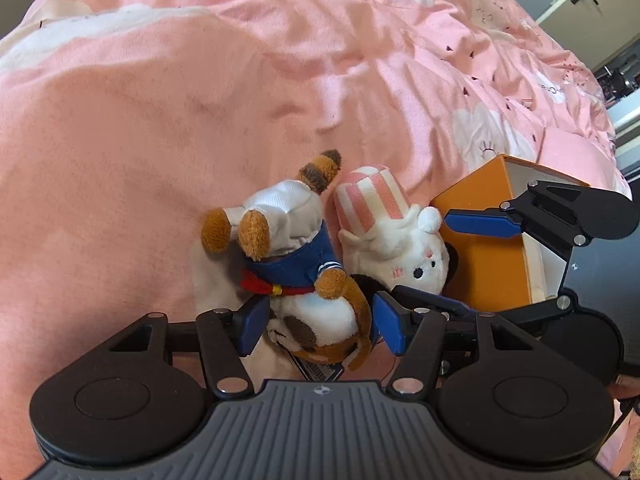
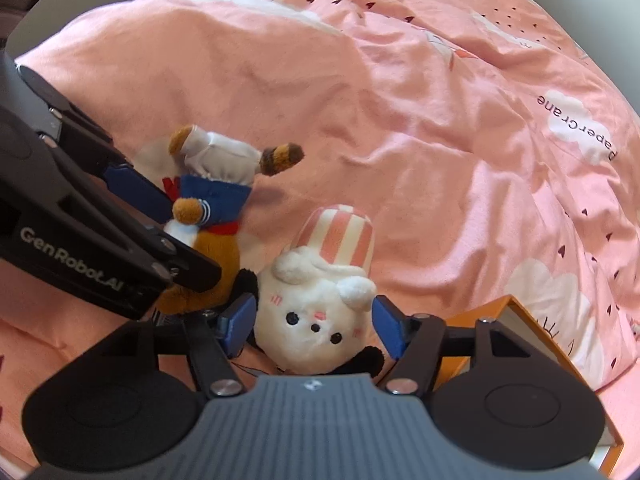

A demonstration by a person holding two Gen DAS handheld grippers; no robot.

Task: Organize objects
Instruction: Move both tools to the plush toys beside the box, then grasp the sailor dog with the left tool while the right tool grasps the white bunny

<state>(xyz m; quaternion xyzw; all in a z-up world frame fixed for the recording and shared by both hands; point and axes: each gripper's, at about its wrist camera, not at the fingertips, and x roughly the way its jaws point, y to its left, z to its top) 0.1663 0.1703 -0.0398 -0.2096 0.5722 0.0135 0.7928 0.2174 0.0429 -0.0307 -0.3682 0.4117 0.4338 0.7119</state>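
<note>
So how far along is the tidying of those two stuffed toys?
Already done, it seems: the brown plush in a sailor top and the white plush in striped trousers lie side by side on the pink bedcover, next to an orange box. In hand: nothing is gripped; the left gripper and right gripper straddle their toys with jaws apart. What remains isn't clear from here.

Dog (image 1: 304,280) left of rabbit (image 1: 404,252) (touching)
</note>
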